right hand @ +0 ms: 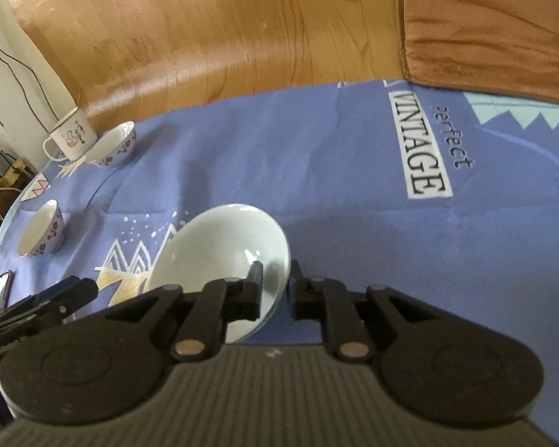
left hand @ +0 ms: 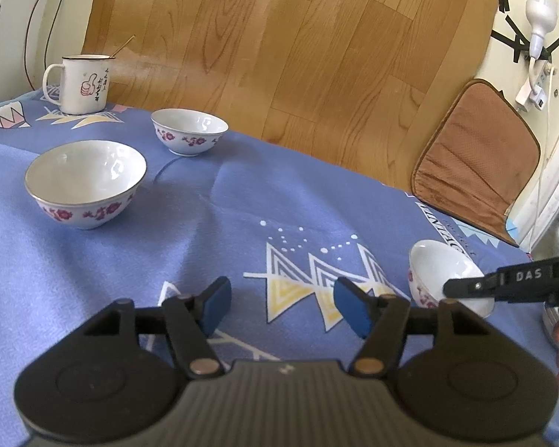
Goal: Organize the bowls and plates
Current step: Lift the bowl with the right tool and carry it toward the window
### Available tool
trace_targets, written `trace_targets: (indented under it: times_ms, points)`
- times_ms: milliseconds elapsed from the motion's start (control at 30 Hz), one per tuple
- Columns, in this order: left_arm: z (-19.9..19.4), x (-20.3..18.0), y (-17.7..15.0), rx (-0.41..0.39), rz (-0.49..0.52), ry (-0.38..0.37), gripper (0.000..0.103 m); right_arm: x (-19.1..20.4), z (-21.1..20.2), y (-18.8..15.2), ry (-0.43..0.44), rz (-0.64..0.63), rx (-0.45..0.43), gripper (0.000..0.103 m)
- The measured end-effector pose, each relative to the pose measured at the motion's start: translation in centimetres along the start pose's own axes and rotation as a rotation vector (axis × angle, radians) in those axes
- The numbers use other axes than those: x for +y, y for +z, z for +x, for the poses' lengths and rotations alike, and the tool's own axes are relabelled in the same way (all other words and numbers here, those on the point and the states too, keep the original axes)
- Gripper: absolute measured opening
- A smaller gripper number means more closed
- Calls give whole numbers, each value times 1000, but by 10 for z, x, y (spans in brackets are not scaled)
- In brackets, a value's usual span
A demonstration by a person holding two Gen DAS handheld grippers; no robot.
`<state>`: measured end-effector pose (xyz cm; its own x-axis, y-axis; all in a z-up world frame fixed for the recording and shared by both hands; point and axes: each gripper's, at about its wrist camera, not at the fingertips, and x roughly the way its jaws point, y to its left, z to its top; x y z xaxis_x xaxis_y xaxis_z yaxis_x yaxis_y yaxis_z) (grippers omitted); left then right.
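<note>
Three white bowls with pink flowers are on the blue cloth (left hand: 242,193). A large bowl (left hand: 85,182) sits at the left and a smaller bowl (left hand: 189,131) behind it; both also show in the right wrist view, the large bowl (right hand: 43,232) and the smaller bowl (right hand: 115,145). My left gripper (left hand: 279,303) is open and empty over the cloth. My right gripper (right hand: 275,283) is shut on the rim of a third bowl (right hand: 223,249), held tilted. In the left wrist view that held bowl (left hand: 439,272) is at the right, with the right gripper (left hand: 466,287) on it.
A white enamel mug (left hand: 80,83) with a stick in it stands at the back left. A brown cushion (left hand: 473,156) lies at the table's far right edge. A phone (right hand: 0,290) lies at the left edge. A wood-pattern sheet (left hand: 279,37) rises behind the table.
</note>
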<state>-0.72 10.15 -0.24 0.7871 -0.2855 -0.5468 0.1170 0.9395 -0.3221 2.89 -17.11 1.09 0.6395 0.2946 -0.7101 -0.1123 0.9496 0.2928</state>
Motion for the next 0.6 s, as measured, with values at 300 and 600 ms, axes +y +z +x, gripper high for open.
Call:
trace_targets:
  times_ms: [300, 600]
  points:
    - [-1, 0, 0, 1, -3, -7, 64, 0, -3, -2, 29, 8, 6, 15]
    - [-1, 0, 0, 1, -3, -7, 64, -7, -7, -6, 39, 61, 1, 14]
